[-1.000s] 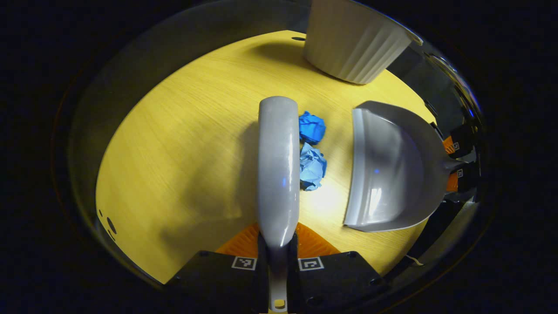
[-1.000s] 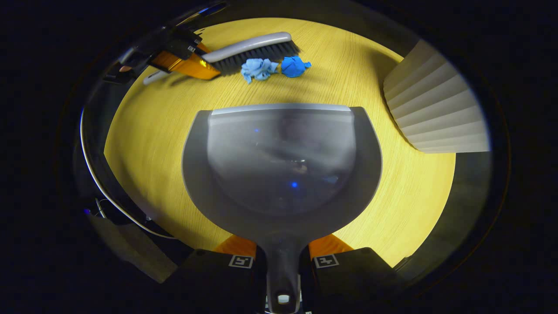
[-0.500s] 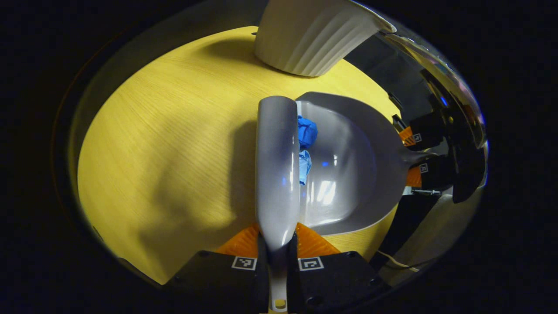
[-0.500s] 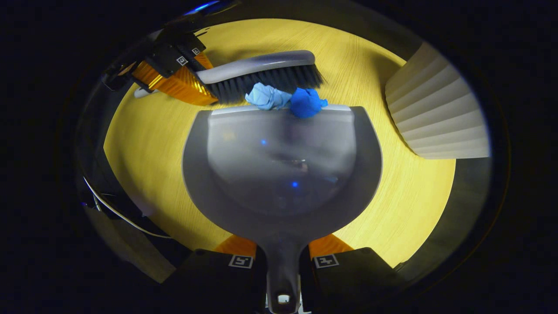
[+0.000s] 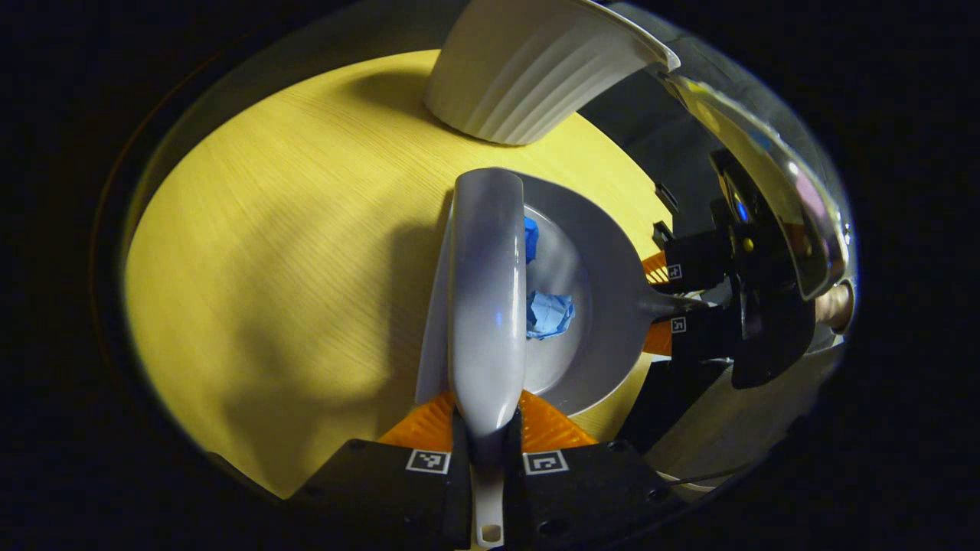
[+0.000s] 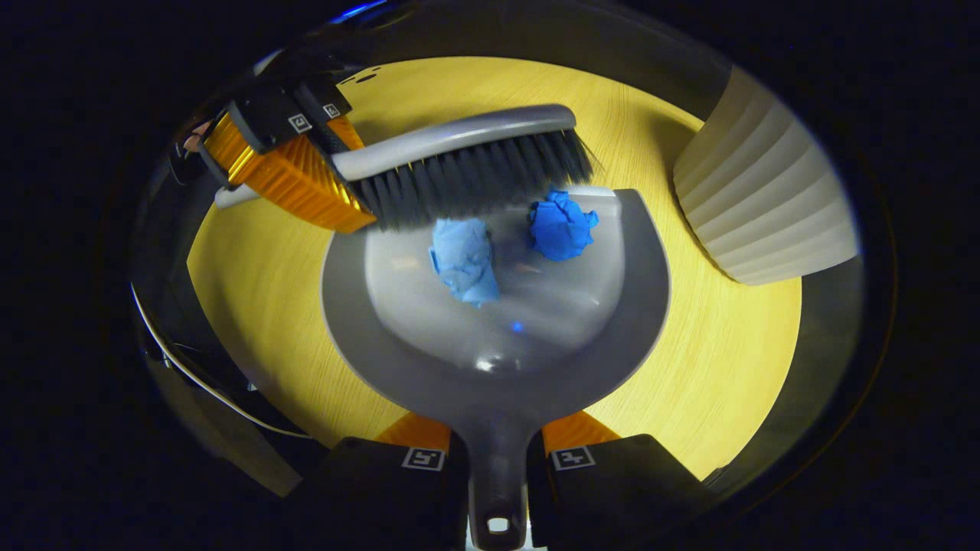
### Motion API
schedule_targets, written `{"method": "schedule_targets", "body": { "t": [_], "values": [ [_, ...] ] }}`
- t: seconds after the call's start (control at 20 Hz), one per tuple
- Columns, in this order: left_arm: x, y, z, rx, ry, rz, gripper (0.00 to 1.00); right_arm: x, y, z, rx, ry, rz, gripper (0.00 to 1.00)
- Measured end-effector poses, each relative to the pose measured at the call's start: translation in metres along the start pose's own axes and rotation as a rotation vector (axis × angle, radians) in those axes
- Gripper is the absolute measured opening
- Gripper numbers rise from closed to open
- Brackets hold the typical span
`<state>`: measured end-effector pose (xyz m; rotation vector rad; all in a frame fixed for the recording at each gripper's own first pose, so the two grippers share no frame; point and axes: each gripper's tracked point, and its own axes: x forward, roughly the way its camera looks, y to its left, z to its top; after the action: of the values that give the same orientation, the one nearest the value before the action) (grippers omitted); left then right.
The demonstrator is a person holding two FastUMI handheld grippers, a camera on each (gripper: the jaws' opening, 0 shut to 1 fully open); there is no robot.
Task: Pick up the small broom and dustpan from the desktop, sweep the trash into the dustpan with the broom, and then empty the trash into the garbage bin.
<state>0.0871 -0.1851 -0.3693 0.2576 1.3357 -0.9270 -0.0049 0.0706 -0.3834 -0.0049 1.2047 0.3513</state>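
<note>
My left gripper (image 5: pixel 488 428) clamps the grey broom (image 5: pixel 488 291); my right gripper (image 6: pixel 496 448) clamps the grey dustpan (image 6: pixel 498 337). Two crumpled blue paper balls (image 6: pixel 463 260) lie inside, seemingly touching the bristles, near the ribbed white bin (image 6: pixel 766 214).

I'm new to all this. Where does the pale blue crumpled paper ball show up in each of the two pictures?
Left gripper view: the pale blue paper ball lies in the dustpan, just right of the broom, near the middle.
Right gripper view: it sits left of centre in the dustpan, below the bristles.
Shared landmark: the white ribbed garbage bin.
</note>
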Motion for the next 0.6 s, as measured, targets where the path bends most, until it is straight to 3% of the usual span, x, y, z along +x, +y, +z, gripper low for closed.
{"method": "schedule_targets", "body": {
  "t": [0.15, 0.4, 0.6],
  "values": [
    [-0.012, -0.001, -0.003, -0.023, -0.071, 0.071, 0.2, -0.013, 0.003, 0.0, -0.008, -0.042, -0.011, 0.35],
    [-0.016, -0.007, -0.006, -0.04, -0.099, 0.049, 0.2, -0.011, 0.014, -0.001, 0.071, -0.12, 0.008, 0.35],
    [-0.02, 0.007, 0.006, -0.017, -0.173, 0.156, 0.2, -0.012, 0.018, 0.0, 0.12, -0.138, -0.008, 0.35]
  ]
}}
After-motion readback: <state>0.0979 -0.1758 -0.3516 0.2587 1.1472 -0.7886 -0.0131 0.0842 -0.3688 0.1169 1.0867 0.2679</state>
